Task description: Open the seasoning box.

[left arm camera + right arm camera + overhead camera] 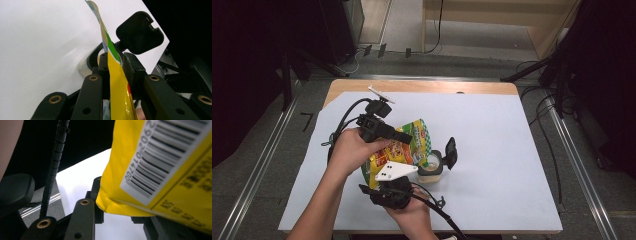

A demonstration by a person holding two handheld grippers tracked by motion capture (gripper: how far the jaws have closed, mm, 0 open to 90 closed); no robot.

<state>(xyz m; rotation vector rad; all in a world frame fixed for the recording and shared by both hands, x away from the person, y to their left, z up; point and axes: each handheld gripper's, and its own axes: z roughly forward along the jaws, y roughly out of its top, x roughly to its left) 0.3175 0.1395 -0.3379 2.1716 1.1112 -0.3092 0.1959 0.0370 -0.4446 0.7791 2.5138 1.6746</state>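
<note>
A yellow and green snack bag (413, 141) is held tilted above a small clear jar (432, 169) whose black flip lid (451, 152) stands open. My left gripper (408, 137) comes in from the left and is shut on the bag's upper part; in the left gripper view the bag (120, 87) is pinched edge-on in the left gripper (115, 61), with the jar's rim (87, 62) and lid (140, 32) just beyond. My right gripper (388, 169) reaches up from below and is shut on the bag's lower end, the barcode side (162, 157) over the right gripper (117, 202).
A white sheet (492, 150) covers the wooden table (422, 86), with open space to the right and behind the jar. Cables (337, 132) trail from both grippers. Dark stands and floor rails (582, 165) flank the table.
</note>
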